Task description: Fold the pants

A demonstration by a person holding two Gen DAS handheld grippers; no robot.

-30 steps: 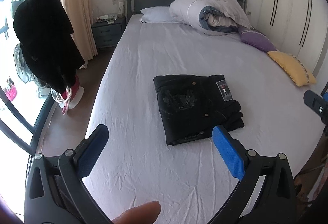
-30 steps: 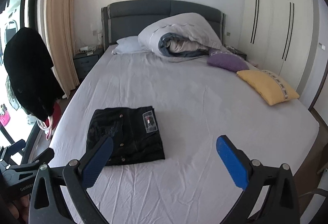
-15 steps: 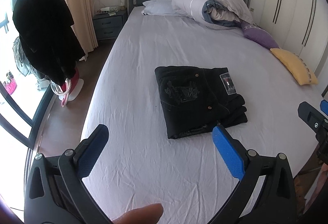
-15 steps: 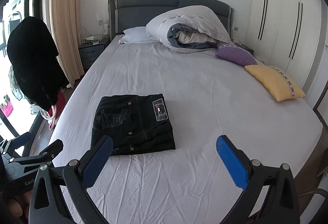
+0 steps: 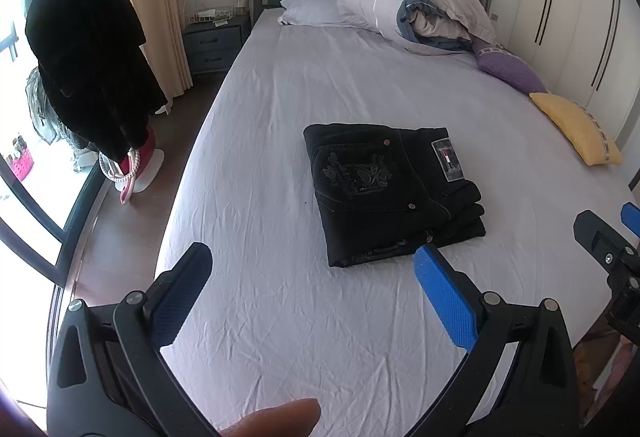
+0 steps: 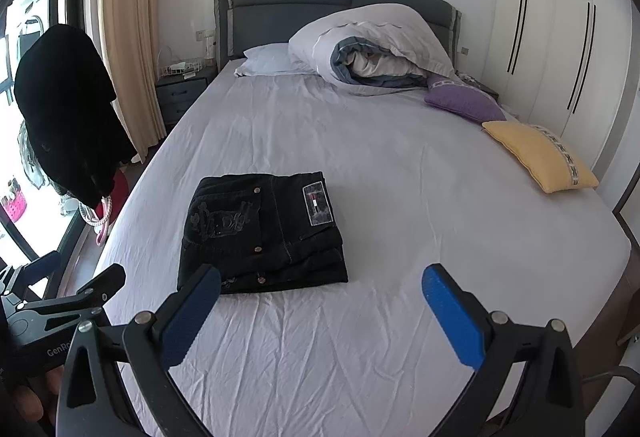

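Black pants (image 5: 390, 193) lie folded in a neat stack on the bed (image 5: 280, 297), just beyond your claws. Your left claw (image 5: 316, 291) and right claw (image 6: 320, 311) both gape wide and empty above the wrinkled sheet, touching nothing. A yellow pillow (image 6: 540, 155) sits far right.

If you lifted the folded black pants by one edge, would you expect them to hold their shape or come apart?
The pants are probably floppy: stacked denim layers show at the near edge, so a one-edge lift would likely let them sag open. They look fairly heavy for their size, being thick and many-layered. Pushed across the wrinkled sheet, they would likely drag and bunch rather than slide.
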